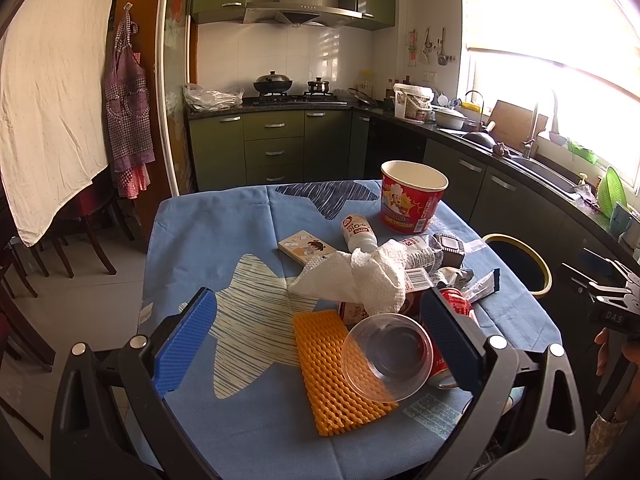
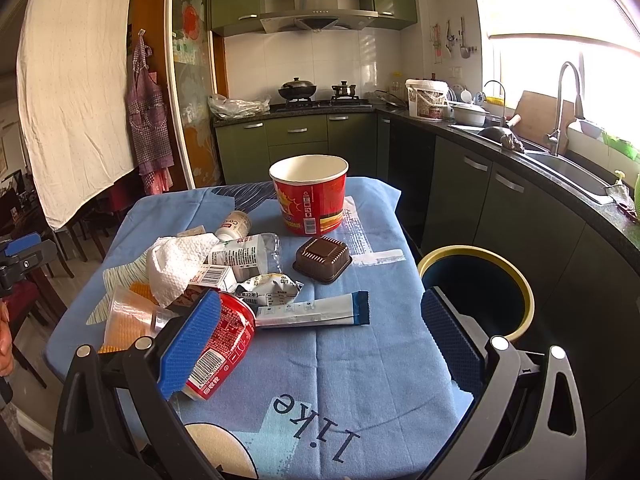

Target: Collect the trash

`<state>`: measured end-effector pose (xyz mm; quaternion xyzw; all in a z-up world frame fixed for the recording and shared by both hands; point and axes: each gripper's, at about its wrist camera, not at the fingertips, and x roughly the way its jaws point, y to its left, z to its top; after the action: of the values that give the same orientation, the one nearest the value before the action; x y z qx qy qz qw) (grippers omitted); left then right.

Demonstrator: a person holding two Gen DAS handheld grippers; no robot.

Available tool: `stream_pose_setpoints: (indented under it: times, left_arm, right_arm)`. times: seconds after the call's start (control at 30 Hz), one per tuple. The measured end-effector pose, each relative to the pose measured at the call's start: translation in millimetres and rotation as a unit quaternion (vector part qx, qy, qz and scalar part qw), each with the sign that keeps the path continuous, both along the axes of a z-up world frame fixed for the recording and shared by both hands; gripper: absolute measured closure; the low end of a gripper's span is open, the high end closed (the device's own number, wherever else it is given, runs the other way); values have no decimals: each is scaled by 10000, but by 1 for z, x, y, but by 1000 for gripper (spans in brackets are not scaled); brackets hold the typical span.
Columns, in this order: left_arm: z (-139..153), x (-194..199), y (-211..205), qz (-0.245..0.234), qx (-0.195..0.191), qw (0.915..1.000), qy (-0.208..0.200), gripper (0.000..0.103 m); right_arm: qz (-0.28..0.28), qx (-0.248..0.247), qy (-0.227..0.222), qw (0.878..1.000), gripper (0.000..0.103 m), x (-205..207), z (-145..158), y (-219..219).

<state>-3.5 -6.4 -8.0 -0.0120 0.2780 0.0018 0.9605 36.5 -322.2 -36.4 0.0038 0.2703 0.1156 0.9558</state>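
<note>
Trash lies on a blue tablecloth [image 1: 224, 236]: a red paper bucket [image 1: 412, 196], a white crumpled tissue [image 1: 360, 276], an orange foam net [image 1: 336, 372], a clear plastic cup [image 1: 386, 356], a red soda can [image 2: 224, 340], a brown plastic tray [image 2: 322, 258], a white-blue sachet [image 2: 312, 312], and a small white bottle [image 1: 358, 232]. My left gripper [image 1: 320, 344] is open above the net and cup. My right gripper [image 2: 320, 340] is open above the cloth, its left pad next to the can. A round bin with a yellow rim [image 2: 480, 292] stands right of the table.
A small illustrated box [image 1: 306, 250], a crushed clear bottle [image 2: 248, 256] and a foil wrapper [image 2: 268, 290] lie in the pile. Dark kitchen counters with a sink [image 2: 568, 168] run along the right. Chairs [image 1: 80, 240] stand at the left.
</note>
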Motion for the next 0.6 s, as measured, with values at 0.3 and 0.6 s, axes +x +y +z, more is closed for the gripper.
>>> stream_pose_setpoints:
  times: [0.3, 0.6]
  left_arm:
    - [1, 2, 2, 3, -10, 10000, 8, 6]
    - [-2, 2, 3, -14, -4, 10000, 22, 6]
  right_arm:
    - [-12, 40, -25, 10000, 4, -1, 1, -1]
    - [-5, 44, -12, 10000, 4, 0, 1, -2]
